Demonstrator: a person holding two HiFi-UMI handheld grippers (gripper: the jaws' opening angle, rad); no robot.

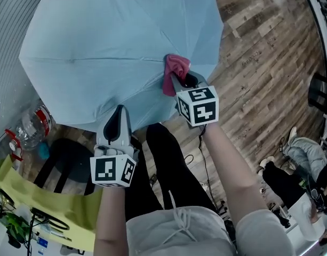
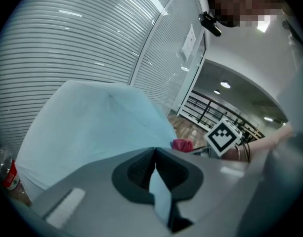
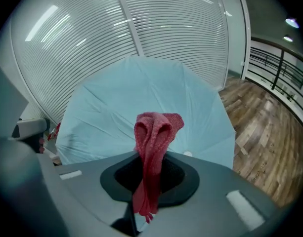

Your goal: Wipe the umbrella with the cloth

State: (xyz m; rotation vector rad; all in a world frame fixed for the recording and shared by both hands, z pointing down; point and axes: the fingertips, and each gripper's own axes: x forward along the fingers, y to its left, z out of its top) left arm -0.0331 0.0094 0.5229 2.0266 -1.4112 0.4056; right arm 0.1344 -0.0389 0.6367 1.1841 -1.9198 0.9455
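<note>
- The open pale-blue umbrella (image 1: 110, 47) lay canopy-up on the wooden floor (image 1: 259, 63), filling the far left of the scene.
- The left gripper (image 1: 119, 116) sat at the canopy's near edge, its jaws pressed together on a fold of the umbrella's fabric.
- The right gripper (image 3: 150, 168), to the right, pinched the red cloth (image 3: 153, 132), which bunched out beyond the jaws.
- In the head view the cloth lay over the canopy near its near-right edge.
</note>
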